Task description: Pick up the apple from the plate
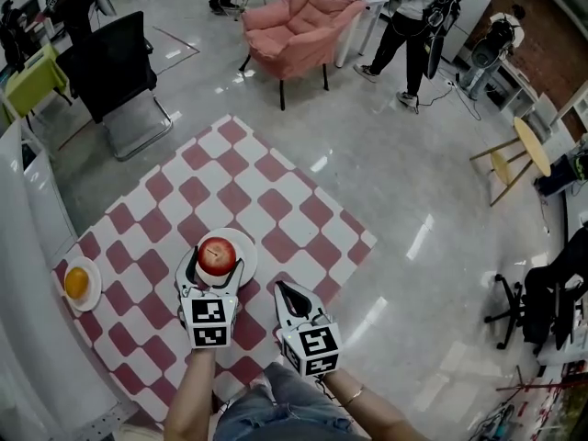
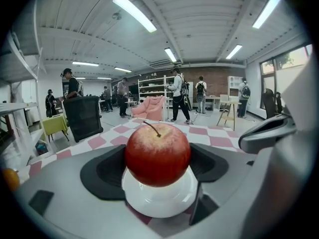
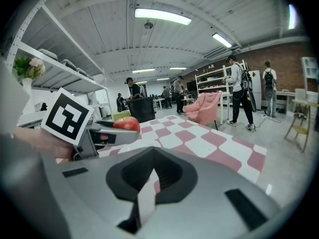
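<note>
A red apple [image 1: 217, 255] sits over a white plate [image 1: 246, 251] on the red-and-white chequered cloth [image 1: 276, 200]. My left gripper [image 1: 218, 257] has one jaw on each side of the apple, and the black pads [image 2: 102, 171] press its flanks, so it is shut on the apple [image 2: 157, 153]. The plate [image 2: 159, 200] shows right beneath the fruit; I cannot tell whether they touch. My right gripper [image 1: 280, 289] hovers just right of the plate, shut and empty. In the right gripper view its pads meet [image 3: 149, 178], with the apple [image 3: 127, 124] to the left.
An orange [image 1: 77, 283] lies on a small plate [image 1: 92, 294] near the cloth's left corner. A white shelf unit [image 1: 23, 274] runs along the left. A black chair [image 1: 115, 72] and a pink armchair [image 1: 299, 21] stand beyond the table, with people further back.
</note>
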`<control>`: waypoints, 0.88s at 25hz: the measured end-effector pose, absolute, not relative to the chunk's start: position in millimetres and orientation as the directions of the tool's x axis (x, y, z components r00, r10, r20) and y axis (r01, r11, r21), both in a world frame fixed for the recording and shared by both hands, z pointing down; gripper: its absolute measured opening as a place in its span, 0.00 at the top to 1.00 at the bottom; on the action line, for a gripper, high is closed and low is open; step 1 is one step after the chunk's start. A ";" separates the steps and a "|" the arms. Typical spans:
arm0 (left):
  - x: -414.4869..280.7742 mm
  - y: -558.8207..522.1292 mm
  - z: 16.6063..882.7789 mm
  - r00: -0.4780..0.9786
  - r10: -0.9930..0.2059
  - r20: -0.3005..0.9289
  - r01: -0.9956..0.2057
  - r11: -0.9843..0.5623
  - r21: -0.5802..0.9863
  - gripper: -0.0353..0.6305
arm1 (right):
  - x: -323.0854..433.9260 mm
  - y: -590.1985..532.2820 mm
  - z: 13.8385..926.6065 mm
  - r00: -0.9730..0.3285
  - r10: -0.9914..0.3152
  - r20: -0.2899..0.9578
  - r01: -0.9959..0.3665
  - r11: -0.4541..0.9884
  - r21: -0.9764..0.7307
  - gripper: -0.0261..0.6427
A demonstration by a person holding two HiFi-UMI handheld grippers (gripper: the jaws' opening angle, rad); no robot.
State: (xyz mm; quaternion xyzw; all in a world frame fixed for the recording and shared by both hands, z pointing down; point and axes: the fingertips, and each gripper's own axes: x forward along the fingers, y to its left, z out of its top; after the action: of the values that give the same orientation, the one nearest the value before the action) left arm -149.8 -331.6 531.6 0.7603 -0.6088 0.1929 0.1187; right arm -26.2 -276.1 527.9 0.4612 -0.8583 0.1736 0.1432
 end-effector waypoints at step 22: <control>-152.1 -265.5 474.1 0.223 -0.907 0.356 -0.965 -0.256 -0.048 0.37 | -30.0 -224.6 486.4 -0.520 -0.789 0.327 -0.851 0.509 -0.125 0.95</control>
State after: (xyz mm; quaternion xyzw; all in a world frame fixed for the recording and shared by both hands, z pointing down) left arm -152.1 -265.5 474.1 0.7766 -0.6030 0.1581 0.0917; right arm -30.0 -224.6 486.4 0.4763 -0.8611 0.1358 0.1145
